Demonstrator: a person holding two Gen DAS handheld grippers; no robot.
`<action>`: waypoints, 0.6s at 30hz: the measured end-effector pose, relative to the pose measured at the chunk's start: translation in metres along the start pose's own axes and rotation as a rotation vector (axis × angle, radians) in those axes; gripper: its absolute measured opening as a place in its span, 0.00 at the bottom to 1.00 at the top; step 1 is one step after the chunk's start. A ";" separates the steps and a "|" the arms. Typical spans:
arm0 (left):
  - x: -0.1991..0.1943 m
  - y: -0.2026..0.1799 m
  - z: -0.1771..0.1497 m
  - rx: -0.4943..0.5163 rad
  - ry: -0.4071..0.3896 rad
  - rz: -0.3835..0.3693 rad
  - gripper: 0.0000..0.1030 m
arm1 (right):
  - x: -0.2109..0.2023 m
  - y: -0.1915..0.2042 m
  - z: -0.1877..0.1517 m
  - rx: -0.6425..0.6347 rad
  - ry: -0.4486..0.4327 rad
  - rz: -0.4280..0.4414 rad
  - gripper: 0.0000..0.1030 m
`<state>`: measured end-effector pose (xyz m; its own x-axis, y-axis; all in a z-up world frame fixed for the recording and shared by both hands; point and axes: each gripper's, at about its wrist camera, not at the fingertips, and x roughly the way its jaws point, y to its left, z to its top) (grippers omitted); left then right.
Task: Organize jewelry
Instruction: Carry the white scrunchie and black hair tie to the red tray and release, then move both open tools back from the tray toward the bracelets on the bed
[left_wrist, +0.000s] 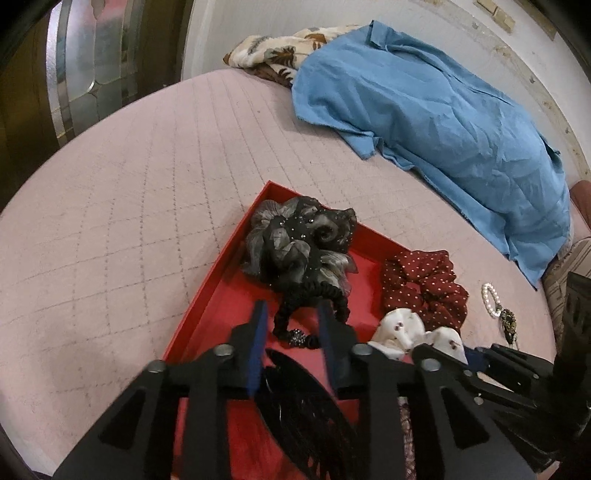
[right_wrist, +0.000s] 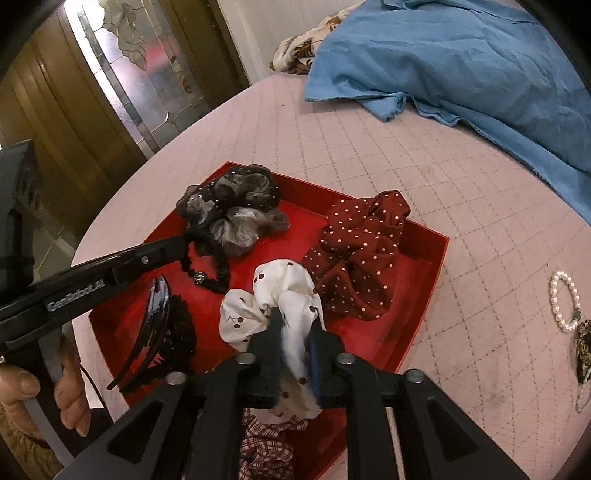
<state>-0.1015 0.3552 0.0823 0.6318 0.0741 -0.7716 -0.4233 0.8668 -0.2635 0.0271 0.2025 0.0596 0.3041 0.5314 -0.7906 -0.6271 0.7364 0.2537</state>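
Left wrist view: the left tongs (left_wrist: 291, 314) hang over the near part of the red tray (left_wrist: 207, 310), which sits on a pink quilted bed (left_wrist: 129, 184). Their jaws stand apart, and the black hair tie (left_wrist: 314, 306) lies on the tray floor between and just beyond the tips; no pad presses on it. A grey-black organza scrunchie (left_wrist: 295, 236) lies further in, a maroon dotted scrunchie (left_wrist: 424, 288) to the right, and a pearl bracelet (left_wrist: 491, 295) outside the tray on the bed.

Right wrist view: the right tongs (right_wrist: 295, 328) stand slightly apart with the white cherry-print scrunchie (right_wrist: 266, 302) bunched between the jaws, its cloth touching both pads; the rest rests on the tray. A black hair claw (right_wrist: 155, 332) lies to the left.
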 end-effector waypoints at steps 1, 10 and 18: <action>-0.005 0.000 -0.001 -0.002 -0.008 0.002 0.31 | -0.002 0.001 0.000 -0.003 -0.005 -0.002 0.34; -0.062 0.006 -0.017 -0.095 -0.089 0.051 0.51 | -0.036 0.011 -0.007 -0.027 -0.070 0.009 0.47; -0.095 -0.009 -0.045 -0.076 -0.106 0.142 0.56 | -0.088 -0.001 -0.042 0.009 -0.134 0.002 0.54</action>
<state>-0.1869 0.3180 0.1314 0.6253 0.2482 -0.7398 -0.5584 0.8046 -0.2021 -0.0292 0.1376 0.1061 0.3964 0.5836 -0.7087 -0.6219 0.7386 0.2604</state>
